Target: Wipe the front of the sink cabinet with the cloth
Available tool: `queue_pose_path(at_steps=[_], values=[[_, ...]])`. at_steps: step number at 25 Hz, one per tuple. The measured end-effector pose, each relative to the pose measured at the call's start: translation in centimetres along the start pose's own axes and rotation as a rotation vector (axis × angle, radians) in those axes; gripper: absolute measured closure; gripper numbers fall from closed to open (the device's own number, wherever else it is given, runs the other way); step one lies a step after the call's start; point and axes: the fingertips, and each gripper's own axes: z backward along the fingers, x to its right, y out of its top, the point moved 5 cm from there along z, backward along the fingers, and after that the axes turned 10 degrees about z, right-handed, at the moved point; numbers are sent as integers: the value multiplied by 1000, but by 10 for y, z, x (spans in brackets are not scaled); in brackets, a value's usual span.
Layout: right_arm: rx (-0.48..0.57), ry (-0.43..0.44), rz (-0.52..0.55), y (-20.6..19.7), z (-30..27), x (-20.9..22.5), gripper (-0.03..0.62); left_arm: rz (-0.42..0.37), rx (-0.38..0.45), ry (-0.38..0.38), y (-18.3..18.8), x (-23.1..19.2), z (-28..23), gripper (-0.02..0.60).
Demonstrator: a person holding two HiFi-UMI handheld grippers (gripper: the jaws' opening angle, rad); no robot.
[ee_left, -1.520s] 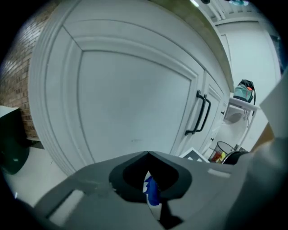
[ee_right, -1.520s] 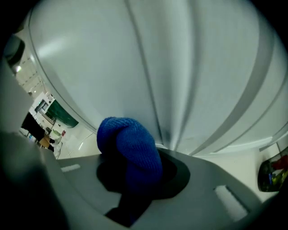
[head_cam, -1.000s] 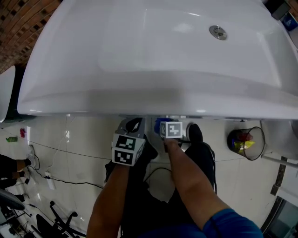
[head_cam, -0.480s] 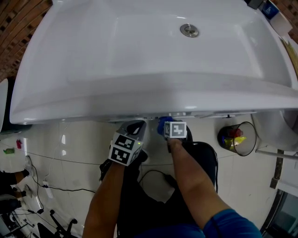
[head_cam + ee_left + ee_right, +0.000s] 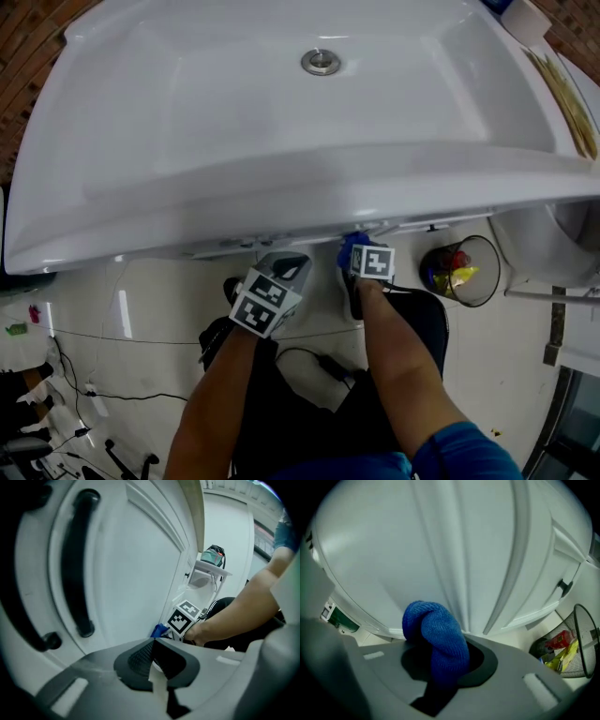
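Blue cloth clamped in R gripper, at white cabinet front; L gripper jaws together, empty.

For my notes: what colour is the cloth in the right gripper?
Solid blue. The cloth shows best in the right gripper view.
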Motion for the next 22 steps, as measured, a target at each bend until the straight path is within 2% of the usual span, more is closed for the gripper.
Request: queue_pose_path(at_steps=[7, 12, 16, 19, 22], values=[[13, -57, -77, -20, 9, 61, 516, -64, -56, -69, 5, 38, -39, 578], [35, 1, -66, -15, 10, 67, 516, -76, -58, -102, 16, 59, -65, 578], [45, 4, -66, -15, 16, 71, 516, -117, -55, -111, 17, 74, -74, 579], [52, 0, -78, -17, 27, 73, 514, -149, -2, -95, 23, 78, -70, 579], [101, 26, -71, -11, 52, 65, 514, -144, 101, -80, 33, 81, -56, 580]])
